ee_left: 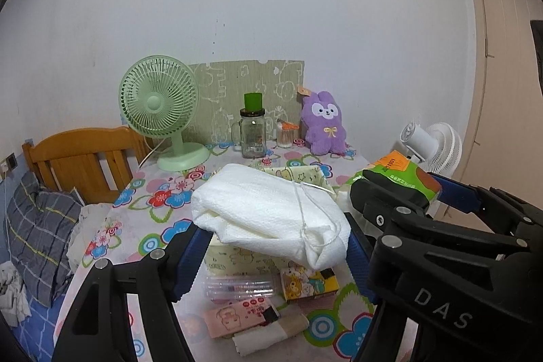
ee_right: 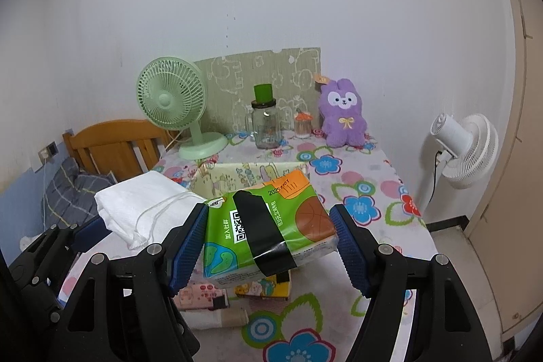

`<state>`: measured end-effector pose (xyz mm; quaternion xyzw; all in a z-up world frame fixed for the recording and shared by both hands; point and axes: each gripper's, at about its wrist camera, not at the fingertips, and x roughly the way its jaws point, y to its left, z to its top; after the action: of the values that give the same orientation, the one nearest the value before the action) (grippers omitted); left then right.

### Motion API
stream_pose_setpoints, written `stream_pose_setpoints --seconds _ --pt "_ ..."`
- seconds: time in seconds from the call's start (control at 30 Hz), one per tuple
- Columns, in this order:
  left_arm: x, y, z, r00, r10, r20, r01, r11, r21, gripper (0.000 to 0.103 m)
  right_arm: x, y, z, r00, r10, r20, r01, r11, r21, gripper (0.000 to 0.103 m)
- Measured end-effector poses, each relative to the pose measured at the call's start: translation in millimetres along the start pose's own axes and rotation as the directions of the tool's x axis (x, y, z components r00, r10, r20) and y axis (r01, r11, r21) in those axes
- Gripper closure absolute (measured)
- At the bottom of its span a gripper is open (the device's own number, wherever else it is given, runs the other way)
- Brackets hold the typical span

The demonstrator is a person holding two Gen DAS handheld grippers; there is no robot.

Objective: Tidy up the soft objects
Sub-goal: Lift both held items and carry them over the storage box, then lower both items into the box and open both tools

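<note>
The left gripper (ee_left: 275, 256) pinches a white cloth bundle (ee_left: 268, 209), crinkled and waffle-textured, tied with thin cord, between its ribbed blue pads; it hangs above the open yellow box (ee_left: 305, 175), long axis running from near right to far left. The right gripper (ee_right: 269, 246), likewise clamped, holds a glossy green tissue pack (ee_right: 268, 226) (black tape band across it), a soft rectangular block tilted, long axis across the jaws, above the floral tablecloth (ee_right: 359, 192).
</note>
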<state>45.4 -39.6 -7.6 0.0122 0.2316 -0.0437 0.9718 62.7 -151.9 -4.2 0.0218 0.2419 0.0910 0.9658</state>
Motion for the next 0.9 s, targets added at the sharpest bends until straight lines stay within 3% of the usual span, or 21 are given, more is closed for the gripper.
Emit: stream_pose_setpoints --seconds 0.9 --pt "55 8 28 1.0 0.001 -0.023 -0.002 1.0 -0.02 0.027 59 -8 36 1.0 0.016 -0.008 -0.016 1.0 -0.005 0.028"
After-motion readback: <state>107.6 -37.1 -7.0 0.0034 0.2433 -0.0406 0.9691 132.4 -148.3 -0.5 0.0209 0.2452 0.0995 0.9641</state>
